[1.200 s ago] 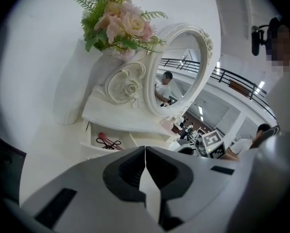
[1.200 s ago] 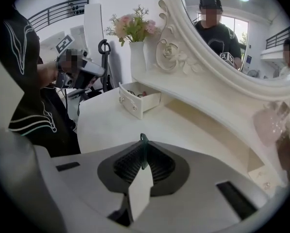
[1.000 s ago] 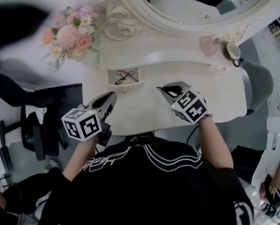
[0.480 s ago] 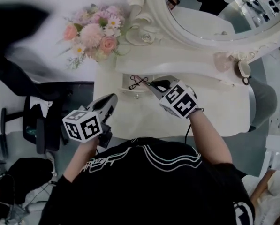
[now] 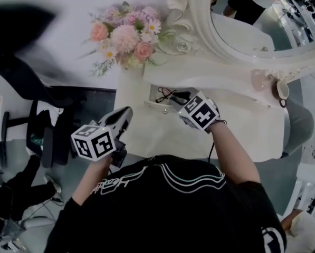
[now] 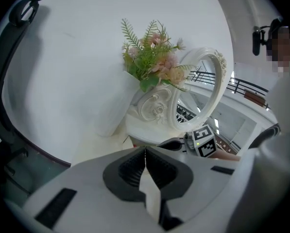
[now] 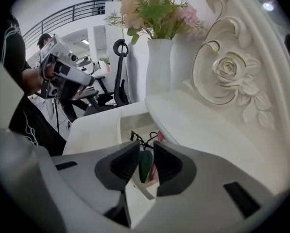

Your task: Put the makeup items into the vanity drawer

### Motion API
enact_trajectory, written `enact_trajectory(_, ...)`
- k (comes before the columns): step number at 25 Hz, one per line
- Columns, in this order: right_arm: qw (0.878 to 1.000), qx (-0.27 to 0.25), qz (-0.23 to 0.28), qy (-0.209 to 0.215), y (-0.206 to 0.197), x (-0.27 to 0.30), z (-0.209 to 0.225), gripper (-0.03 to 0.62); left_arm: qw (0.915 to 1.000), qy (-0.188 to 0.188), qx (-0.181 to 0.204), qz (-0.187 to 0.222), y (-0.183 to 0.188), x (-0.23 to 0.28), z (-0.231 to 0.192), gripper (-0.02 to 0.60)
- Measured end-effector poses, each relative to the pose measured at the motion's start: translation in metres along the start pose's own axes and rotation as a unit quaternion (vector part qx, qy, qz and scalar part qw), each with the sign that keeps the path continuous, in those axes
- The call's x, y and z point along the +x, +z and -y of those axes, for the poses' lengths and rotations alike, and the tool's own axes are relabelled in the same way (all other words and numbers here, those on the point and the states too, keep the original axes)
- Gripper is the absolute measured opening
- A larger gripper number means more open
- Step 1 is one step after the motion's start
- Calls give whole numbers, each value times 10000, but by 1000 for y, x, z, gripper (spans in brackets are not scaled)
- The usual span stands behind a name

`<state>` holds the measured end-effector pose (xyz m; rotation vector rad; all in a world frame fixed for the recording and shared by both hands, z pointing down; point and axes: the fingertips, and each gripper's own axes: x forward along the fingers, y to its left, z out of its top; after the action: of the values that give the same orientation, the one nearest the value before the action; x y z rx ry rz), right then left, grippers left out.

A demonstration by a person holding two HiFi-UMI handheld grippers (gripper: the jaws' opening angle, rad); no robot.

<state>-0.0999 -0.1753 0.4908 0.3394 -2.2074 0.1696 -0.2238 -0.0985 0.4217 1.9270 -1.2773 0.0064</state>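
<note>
Item: a slim dark green makeup item (image 7: 145, 165) stands between the fingers of the right gripper (image 5: 174, 95). The fingers have just been opening, and a gap shows beside the item, so it looks loose.
Place: the right gripper tilts down over the open vanity drawer (image 5: 153, 95), which already holds a black wire-handled tool (image 7: 144, 139).
Other hand: the left gripper (image 5: 126, 111) has its fingers pressed together and empty, off the worktop (image 5: 162, 133) edge.
Risk: the loose item could slip out crooked, hit the drawer's front wall and roll onto the worktop, or land across the black tool.
</note>
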Motion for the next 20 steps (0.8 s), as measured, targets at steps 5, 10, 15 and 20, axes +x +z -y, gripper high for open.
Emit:
enact_trajectory(5,9994,251,238,-42,6,-10,0,190,10000,-91,-11,-9,2,-4,-5,25)
enact_trajectory(10,9945,694,770,-134,14,-33,-8,219,9995,-301,80,-71,3,-4,-1,25)
enact_trajectory(15,9776,1281,1666,-99,31,-71,-23,211,9980,-555,245,-156,6,-1,12,25)
enact_trajectory(20,9515,1572,2644,-49,46,-117,-42,64,9947,-897,495,-93,15,-4,39,25)
